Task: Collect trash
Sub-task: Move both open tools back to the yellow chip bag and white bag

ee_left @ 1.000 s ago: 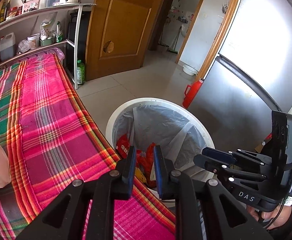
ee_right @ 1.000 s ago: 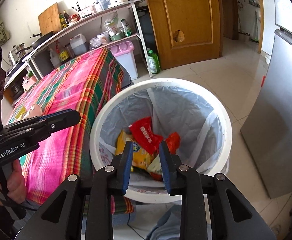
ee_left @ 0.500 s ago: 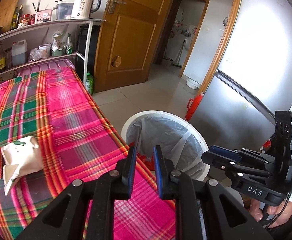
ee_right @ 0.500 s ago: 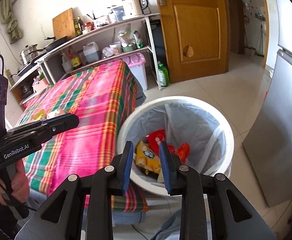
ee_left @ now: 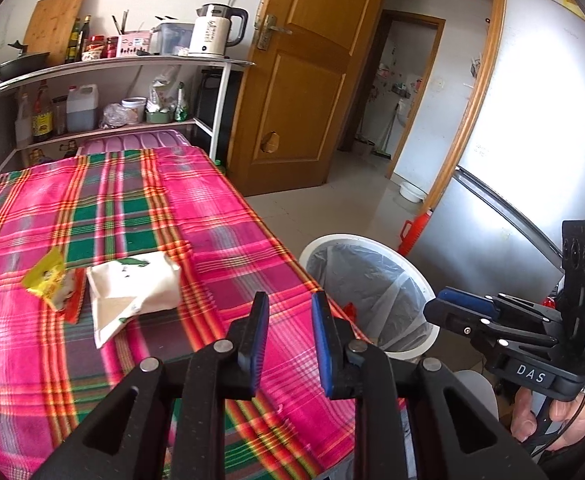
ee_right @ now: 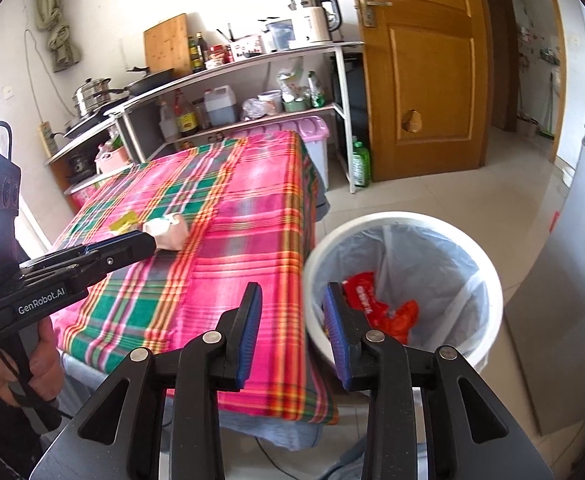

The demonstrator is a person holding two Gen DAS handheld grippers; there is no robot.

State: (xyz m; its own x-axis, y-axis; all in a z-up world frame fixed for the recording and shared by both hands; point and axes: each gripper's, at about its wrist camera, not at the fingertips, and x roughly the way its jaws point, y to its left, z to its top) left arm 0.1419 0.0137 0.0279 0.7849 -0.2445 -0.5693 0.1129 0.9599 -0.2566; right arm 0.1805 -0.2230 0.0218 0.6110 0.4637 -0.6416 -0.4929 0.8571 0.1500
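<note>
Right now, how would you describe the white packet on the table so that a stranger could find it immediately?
Start at the table with the pink and green plaid cloth. Near its middle lies a small cluster of wrappers, and the crumpled white paper packet with green print is the largest piece. Unlike the yellow wrapper and the thin red wrapper beside it, it is white and puffy.

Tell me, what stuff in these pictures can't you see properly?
- Left wrist view: the bin's inside is mostly hidden by its own rim and the tablecloth edge.
- Right wrist view: the yellow wrapper is too small to read, and the white packet is partly behind the left gripper.
- Right wrist view: the bin's bottom trash is partly covered by the right gripper.
</note>
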